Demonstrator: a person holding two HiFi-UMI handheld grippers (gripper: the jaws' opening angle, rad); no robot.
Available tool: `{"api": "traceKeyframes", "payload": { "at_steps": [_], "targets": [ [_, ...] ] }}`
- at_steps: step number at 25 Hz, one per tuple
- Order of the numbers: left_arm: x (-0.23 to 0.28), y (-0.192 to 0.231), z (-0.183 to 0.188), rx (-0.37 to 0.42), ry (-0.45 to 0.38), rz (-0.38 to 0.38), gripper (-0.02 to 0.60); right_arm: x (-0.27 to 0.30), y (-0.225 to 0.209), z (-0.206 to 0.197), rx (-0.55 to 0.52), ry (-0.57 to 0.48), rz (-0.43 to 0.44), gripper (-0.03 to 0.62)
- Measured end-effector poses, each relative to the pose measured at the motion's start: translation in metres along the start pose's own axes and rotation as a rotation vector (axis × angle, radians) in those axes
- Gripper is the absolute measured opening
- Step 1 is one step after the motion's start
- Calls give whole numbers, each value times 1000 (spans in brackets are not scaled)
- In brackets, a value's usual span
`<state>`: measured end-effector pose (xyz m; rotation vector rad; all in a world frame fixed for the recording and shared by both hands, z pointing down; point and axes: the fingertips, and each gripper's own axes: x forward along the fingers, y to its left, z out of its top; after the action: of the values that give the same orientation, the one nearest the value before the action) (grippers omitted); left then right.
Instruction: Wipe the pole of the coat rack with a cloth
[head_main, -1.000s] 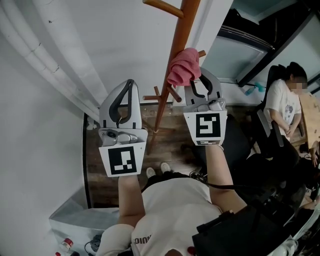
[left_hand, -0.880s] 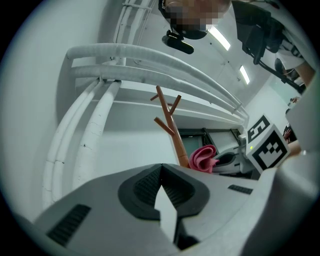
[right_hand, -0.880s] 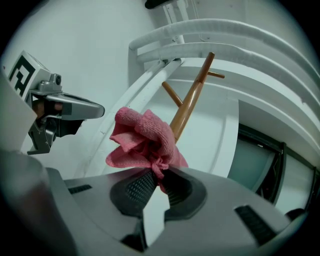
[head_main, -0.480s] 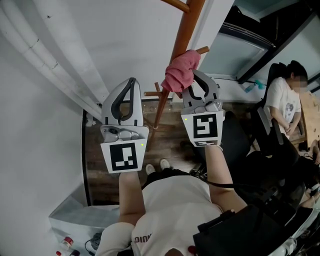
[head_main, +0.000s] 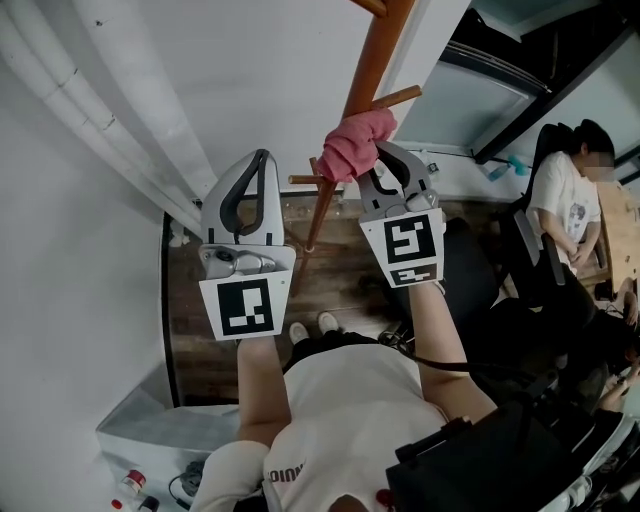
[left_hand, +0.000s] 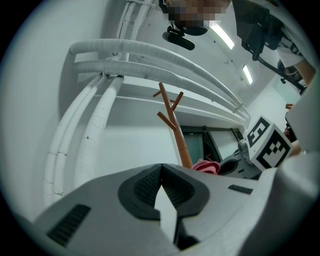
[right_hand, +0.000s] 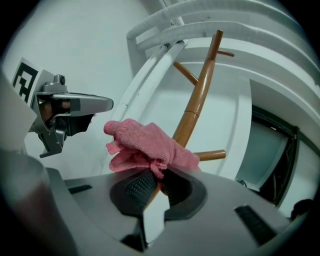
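Note:
A brown wooden coat rack pole (head_main: 350, 110) rises along the white wall, with short pegs (head_main: 395, 98) sticking out. My right gripper (head_main: 368, 150) is shut on a pink cloth (head_main: 352, 146), and the cloth presses against the pole just below a peg. In the right gripper view the pink cloth (right_hand: 145, 145) bunches over the jaw tips in front of the pole (right_hand: 192, 112). My left gripper (head_main: 260, 160) hangs left of the pole, shut with nothing in it. The left gripper view shows the pole (left_hand: 176, 132) and a bit of the cloth (left_hand: 206, 166) beyond its tips.
White insulated pipes (head_main: 110, 130) run along the wall at the left. A person sits at the right (head_main: 560, 215) near a dark desk frame. A white bin (head_main: 150, 435) with small bottles stands on the wooden floor (head_main: 215, 350) at the lower left.
My right gripper has carried the pink cloth up and a little left along the pole. The left gripper has barely moved.

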<state>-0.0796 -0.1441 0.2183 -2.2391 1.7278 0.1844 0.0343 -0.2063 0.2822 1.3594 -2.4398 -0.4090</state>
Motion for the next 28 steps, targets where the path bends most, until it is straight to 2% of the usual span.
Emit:
{"api": "traceKeyframes", "payload": {
  "at_steps": [18, 23, 28],
  "targets": [
    [-2, -10, -12, -7, 33, -17, 12, 5, -1, -27, 170, 132, 144, 46],
    [-3, -13, -12, -4, 37, -19, 12, 2, -6, -28, 196, 147, 138, 46],
    [-5, -12, -10, -5, 28, -11, 12, -8, -16, -20, 202, 119, 102, 46]
  ]
}}
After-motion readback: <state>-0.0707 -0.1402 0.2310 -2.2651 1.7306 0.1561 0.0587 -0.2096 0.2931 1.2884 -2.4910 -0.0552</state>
